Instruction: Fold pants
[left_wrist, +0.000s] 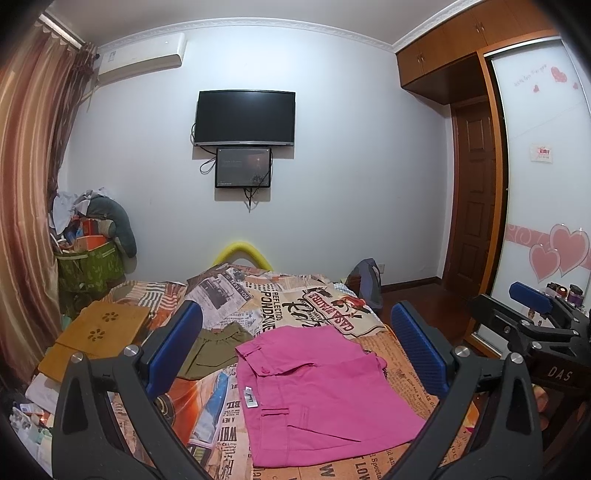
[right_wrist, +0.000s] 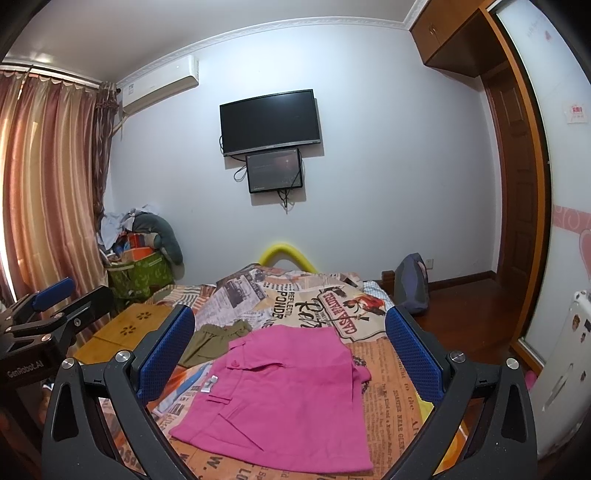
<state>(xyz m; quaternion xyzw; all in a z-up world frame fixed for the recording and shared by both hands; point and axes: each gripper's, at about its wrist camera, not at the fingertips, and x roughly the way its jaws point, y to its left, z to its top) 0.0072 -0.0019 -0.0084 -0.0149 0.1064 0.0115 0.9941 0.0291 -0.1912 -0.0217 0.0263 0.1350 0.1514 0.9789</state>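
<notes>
Pink pants (left_wrist: 314, 395) lie folded flat on the newspaper-print bedspread (left_wrist: 295, 302), a white label showing near the waistband. They also show in the right wrist view (right_wrist: 288, 398). My left gripper (left_wrist: 295, 350) is open, held above the pants, its blue pads apart and empty. My right gripper (right_wrist: 291, 350) is open and empty too, also above the pants. The right gripper shows at the right edge of the left wrist view (left_wrist: 532, 306); the left gripper shows at the left edge of the right wrist view (right_wrist: 55, 295).
Olive-green shorts (left_wrist: 214, 347) lie just left of the pink pants. A wooden lap desk (left_wrist: 99, 332) sits on the bed's left side. A yellow foam bumper (left_wrist: 243, 251) marks the bed's far end. A cluttered green basket (left_wrist: 88, 266) stands by the curtain; a wardrobe (left_wrist: 535, 184) stands right.
</notes>
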